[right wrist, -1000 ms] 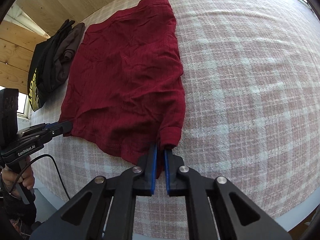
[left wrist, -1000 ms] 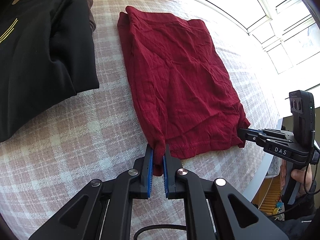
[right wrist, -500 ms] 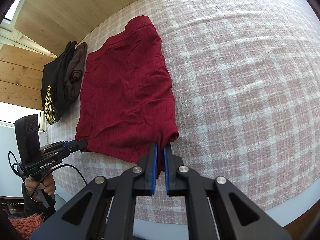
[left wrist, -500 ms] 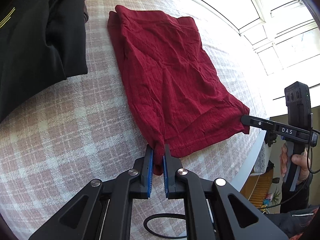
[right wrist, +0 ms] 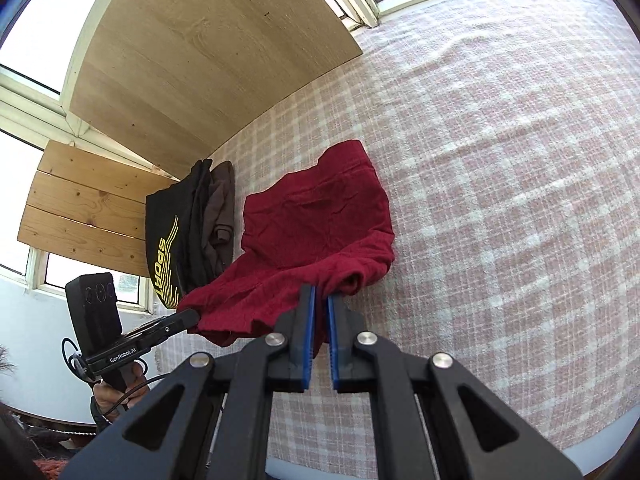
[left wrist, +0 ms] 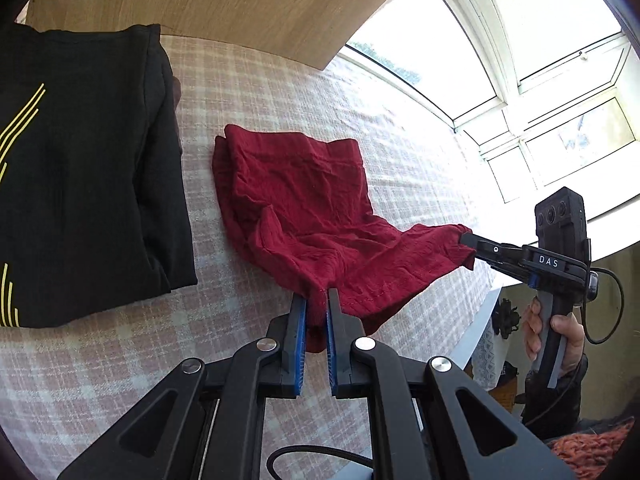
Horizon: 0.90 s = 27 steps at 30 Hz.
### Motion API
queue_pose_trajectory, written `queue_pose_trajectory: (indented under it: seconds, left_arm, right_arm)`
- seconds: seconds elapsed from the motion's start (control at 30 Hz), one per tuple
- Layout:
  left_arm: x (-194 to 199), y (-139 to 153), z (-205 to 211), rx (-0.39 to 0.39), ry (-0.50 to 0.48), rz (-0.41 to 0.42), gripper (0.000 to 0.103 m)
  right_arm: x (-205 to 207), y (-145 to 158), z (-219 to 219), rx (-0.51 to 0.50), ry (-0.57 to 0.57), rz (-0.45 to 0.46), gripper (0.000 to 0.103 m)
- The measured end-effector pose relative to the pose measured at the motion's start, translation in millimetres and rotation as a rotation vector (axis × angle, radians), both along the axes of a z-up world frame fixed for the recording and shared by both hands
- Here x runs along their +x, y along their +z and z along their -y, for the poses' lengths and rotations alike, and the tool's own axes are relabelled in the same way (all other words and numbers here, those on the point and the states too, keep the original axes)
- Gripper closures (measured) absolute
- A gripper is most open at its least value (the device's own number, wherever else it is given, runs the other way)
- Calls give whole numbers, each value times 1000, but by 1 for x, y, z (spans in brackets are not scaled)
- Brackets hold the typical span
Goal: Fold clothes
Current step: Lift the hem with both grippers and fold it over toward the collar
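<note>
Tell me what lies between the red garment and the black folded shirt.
Only a bare strip of checked cloth separates the red garment from the black folded shirt in the left wrist view.

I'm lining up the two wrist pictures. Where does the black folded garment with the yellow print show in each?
Left wrist: the black garment fills the left side, left of the red garment.
Right wrist: small, left of centre, again left of the red garment.
Shared landmark: the wooden board behind the checked cloth.

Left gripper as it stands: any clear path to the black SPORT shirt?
Probably not yet. The left gripper is shut on a corner of the red garment, lifted with the right gripper. The plaid cloth up to the black shirt lies bare.
</note>
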State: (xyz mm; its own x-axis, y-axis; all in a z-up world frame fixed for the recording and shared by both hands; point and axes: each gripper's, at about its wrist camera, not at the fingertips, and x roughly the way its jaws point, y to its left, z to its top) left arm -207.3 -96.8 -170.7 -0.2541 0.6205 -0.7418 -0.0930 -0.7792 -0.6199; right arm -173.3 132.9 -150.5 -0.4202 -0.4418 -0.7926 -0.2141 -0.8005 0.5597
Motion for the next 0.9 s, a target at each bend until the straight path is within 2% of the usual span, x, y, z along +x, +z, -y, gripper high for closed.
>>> queue_pose_trajectory:
  seconds: [0.13,0.23,0.33,0.43,0.53,0.6,0.73,0.9]
  left_arm:
    - [10,-20,-6,36,21,70,95]
    - [4,-20,1,83,63,69,95]
    - [5,-21,-2,41,57,53,95]
    - [16,-46,-8,63,47,126,95]
    - [28,-83,-7,79,86,233,95]
    - [33,-95,-6,97,107,267,95]
    - [34,-79,-10,99,100,229,95]
    - [28,-50,-15,110,97,161,95]
  right_arm:
    - [14,0,-4,-57,-9,35,97]
    - [2,-2,-8,-41,-11,33,97]
    - [-6,-4,-6,-8,10,45,97]
    - [-1,-20,-1,15,30,102,97]
    - [11,-48,2,13,42,181,97]
    - [19,-63,1,18,41,223,97]
    - [29,-71,-8,23,23,247,97]
    - [31,-49,-15,22,12,199,97]
